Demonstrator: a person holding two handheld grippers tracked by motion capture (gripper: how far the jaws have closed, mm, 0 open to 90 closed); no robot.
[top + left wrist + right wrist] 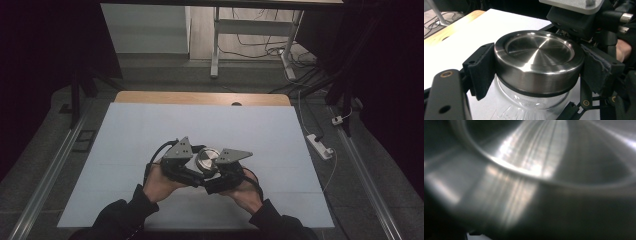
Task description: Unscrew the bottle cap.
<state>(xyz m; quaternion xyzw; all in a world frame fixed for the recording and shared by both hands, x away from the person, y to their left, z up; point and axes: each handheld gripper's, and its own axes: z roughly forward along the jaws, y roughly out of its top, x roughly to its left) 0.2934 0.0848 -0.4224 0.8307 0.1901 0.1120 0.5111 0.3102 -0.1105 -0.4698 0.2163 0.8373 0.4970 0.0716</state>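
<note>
High view shows a white table (150,130) with a person's two hands coming in from the bottom edge, each holding a gripper. The grippers meet near the middle of the table, a little toward the person, and between them stands a glass jar (534,105) with a round steel lid (206,159).

The left gripper (192,170) is at the left of the jar and the right gripper (216,176) at its right — they are just beside each other, with the lid between the two grey plates.

From the left gripper view, the lid (537,58) is seen very near. One black pad (481,68) presses on the left side of the lid, and the other pad (599,67) presses on its right side, so this gripper is clenched around the lid. Under the lid the clear glass of the jar is visible, standing upright on the white table (499,27).

The right gripper view is very close to the lid (531,170) and blurred — only brushed metal with bright reflections. The jaws of the right gripper are fully closed; whether they hold the jar, I cannot tell.
</note>
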